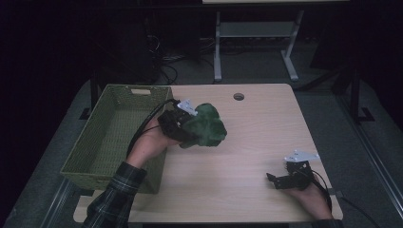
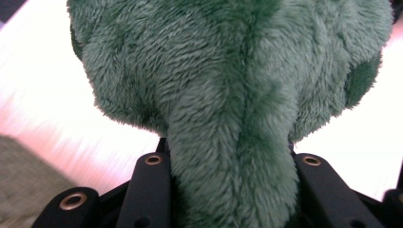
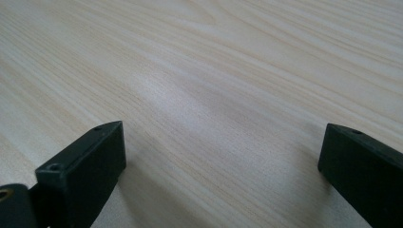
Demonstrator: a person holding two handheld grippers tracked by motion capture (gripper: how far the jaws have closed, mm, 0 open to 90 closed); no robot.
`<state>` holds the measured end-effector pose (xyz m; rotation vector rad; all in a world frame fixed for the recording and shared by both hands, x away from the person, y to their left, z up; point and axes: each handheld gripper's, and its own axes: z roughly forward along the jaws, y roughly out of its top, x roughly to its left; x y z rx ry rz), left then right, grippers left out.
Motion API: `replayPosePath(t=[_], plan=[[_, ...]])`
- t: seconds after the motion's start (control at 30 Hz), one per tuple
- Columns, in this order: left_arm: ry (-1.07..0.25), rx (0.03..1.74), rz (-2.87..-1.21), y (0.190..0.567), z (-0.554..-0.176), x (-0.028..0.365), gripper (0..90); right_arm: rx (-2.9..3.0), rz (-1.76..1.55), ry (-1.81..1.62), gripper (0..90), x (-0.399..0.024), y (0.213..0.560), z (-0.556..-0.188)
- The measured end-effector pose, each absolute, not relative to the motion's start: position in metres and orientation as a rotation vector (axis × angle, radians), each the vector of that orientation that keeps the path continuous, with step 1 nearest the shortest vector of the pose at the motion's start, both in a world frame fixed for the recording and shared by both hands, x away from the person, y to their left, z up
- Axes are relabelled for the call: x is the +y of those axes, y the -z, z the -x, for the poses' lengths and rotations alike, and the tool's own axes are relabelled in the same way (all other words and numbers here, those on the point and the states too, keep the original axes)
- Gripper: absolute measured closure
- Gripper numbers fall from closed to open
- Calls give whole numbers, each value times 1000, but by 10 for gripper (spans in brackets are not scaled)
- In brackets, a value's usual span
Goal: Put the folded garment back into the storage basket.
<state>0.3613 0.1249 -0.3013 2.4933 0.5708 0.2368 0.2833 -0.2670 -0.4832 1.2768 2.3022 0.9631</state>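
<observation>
My left gripper (image 1: pixel 183 124) clamps the green plush toy (image 1: pixel 205 125) by a narrow limb, probably; soft, light, squashy. My right gripper (image 1: pixel 280 180) rests spread wide.

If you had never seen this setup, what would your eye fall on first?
The fluffy dark green plush toy, clamped in the left gripper above the pale wooden table, beside the woven green basket at the left. Then the right gripper, open, at the table's near right.

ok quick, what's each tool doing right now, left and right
Left tool: closed on the green plush, held beside the basket.
Right tool: open, holding nothing, low over the table.
</observation>
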Motion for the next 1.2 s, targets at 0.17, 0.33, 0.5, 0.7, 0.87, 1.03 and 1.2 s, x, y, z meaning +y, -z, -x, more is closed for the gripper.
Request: replayPosePath(t=[0.17, 0.33, 0.5, 0.7, 0.87, 1.03, 1.2], plan=[[-284, 621, -2474, 292, -361, 141, 636, 2303, -1277, -963, 17, -267, 483, -283], [-327, 654, -2469, 280, -360, 157, 636, 2302, -1276, -963, 17, -267, 483, -283], [-358, 706, -2447, 274, -359, 176, 636, 2302, -1277, -963, 17, -267, 483, -283], [-387, 783, -2425, 272, -358, 204, 636, 2302, -1277, -963, 17, -267, 483, -283], [-398, 842, -2404, 276, -356, 224, 636, 2302, -1277, -963, 17, -267, 483, -283], [-406, 892, -2382, 280, -355, 245, 636, 2302, -1277, -963, 17, -267, 483, -283], [-406, 942, -2360, 286, -354, 263, 636, 2302, -1277, -963, 17, -267, 483, -283]])
